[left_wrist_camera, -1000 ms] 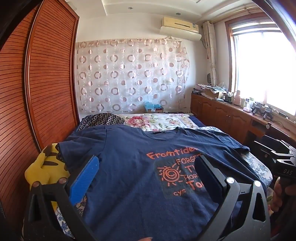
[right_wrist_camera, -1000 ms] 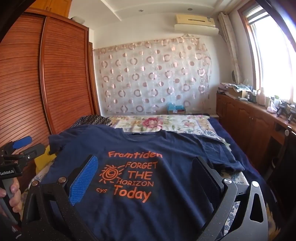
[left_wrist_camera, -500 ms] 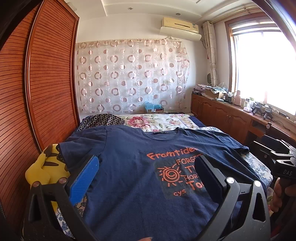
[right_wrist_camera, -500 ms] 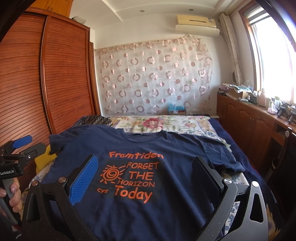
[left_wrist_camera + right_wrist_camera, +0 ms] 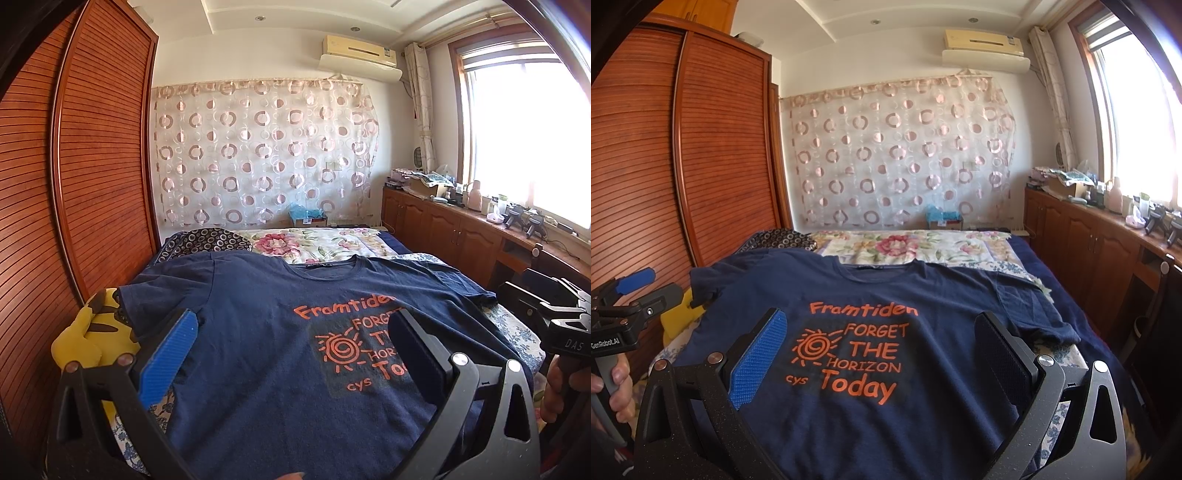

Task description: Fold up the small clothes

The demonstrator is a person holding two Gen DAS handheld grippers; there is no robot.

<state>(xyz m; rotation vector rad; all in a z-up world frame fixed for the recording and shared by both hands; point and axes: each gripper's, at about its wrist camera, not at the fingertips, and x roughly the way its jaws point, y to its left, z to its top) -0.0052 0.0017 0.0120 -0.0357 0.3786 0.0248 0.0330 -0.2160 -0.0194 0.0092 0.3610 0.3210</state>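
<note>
A navy-blue cotton T-shirt with orange lettering and a sun print (image 5: 857, 354) lies spread flat, front up, across the near end of the bed (image 5: 1045, 273), collar toward the far end, both short sleeves out toward the bed's side edges. No fold shows yet, so by my reading the whole job is left: sleeves in, sides over, then hem up to collar.

The left gripper (image 5: 291, 350) hangs over the shirt's left half, jaws wide and holding nothing. The right gripper (image 5: 879, 354) hangs over the print, jaws equally wide and empty.

A yellow plush toy (image 5: 88, 332) sits at the bed's left edge, touching the left sleeve, and may crowd that fold. A floral quilt (image 5: 908, 247) and a dark circle-patterned pillow (image 5: 207, 240) lie beyond the collar, out of the way.
</note>
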